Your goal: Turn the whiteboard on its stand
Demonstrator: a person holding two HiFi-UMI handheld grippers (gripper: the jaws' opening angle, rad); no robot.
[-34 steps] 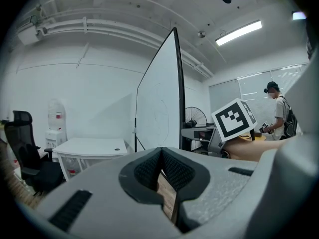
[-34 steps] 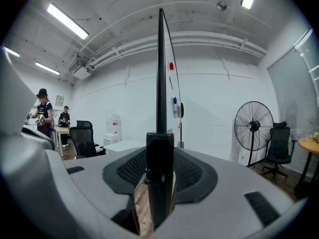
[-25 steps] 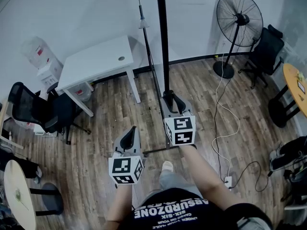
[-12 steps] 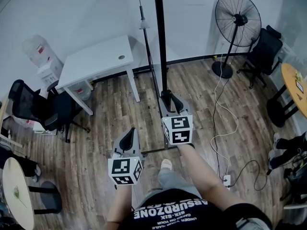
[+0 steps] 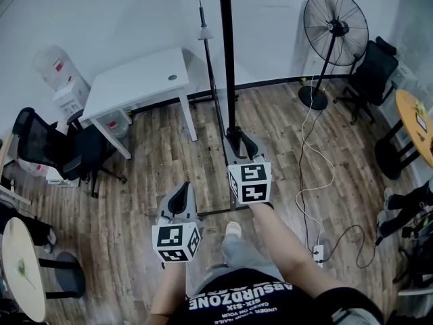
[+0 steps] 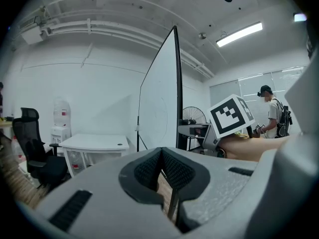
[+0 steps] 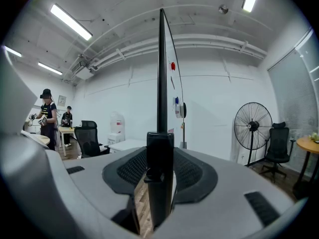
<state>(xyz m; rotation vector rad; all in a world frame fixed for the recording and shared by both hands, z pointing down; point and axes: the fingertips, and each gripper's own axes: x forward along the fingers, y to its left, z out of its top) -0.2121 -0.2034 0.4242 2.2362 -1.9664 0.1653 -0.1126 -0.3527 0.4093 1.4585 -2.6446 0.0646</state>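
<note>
The whiteboard (image 5: 227, 53) stands edge-on ahead of me, a thin black upright line in the head view; its white face (image 6: 160, 108) shows in the left gripper view. My right gripper (image 5: 239, 136) is shut on the board's black frame edge (image 7: 160, 133), which runs up between its pads (image 7: 187, 171). The stand's thin pole (image 5: 210, 80) and floor bar (image 5: 218, 212) lie just left of and below it. My left gripper (image 5: 181, 189) hangs lower left, apart from the board, jaws shut on nothing (image 6: 160, 156). The right gripper's marker cube (image 6: 230, 116) shows beside the board.
A white desk (image 5: 139, 83) stands left of the board, with black office chairs (image 5: 51, 154) and a water dispenser (image 5: 61, 80) beyond. A standing fan (image 5: 335, 29), another chair (image 5: 372, 73) and a floor cable (image 5: 311, 181) lie right. People (image 7: 46, 118) stand far off.
Both grippers have drifted a little to the left in the head view, the board's edge moving with the right one. The grip is unchanged.
</note>
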